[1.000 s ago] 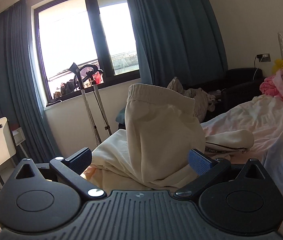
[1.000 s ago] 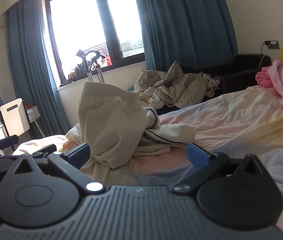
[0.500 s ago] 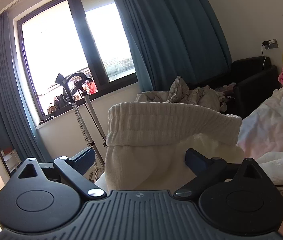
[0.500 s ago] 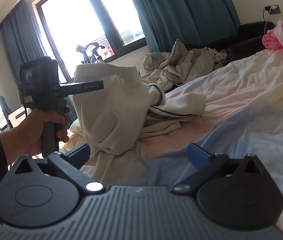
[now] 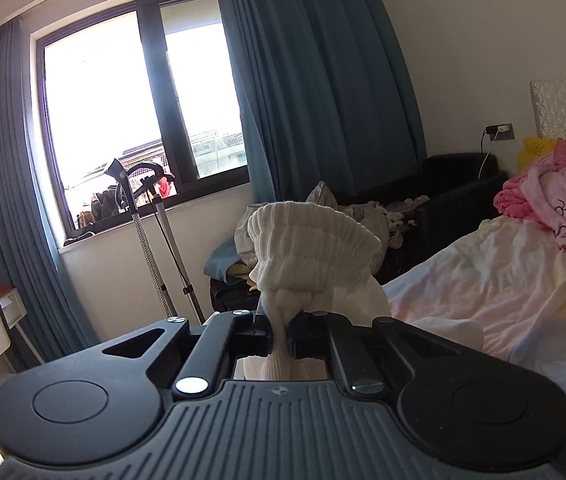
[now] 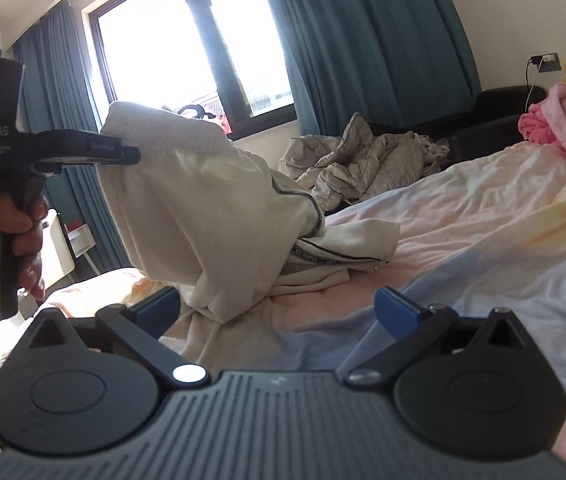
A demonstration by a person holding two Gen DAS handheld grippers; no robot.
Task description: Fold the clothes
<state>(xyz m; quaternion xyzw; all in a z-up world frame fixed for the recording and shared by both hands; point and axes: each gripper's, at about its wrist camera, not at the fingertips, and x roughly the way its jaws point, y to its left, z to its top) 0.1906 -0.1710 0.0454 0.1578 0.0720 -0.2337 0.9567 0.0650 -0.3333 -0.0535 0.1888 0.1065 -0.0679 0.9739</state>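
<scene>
The left tool (image 5: 280, 334) is clamped on the ribbed waistband of the cream trousers (image 5: 315, 256) and holds it above the bed (image 5: 503, 292). The rest of the trousers (image 6: 219, 216) hangs down onto the bed. The right tool (image 6: 279, 308) is near the trousers, its fingers wide apart and holding nothing.
</scene>
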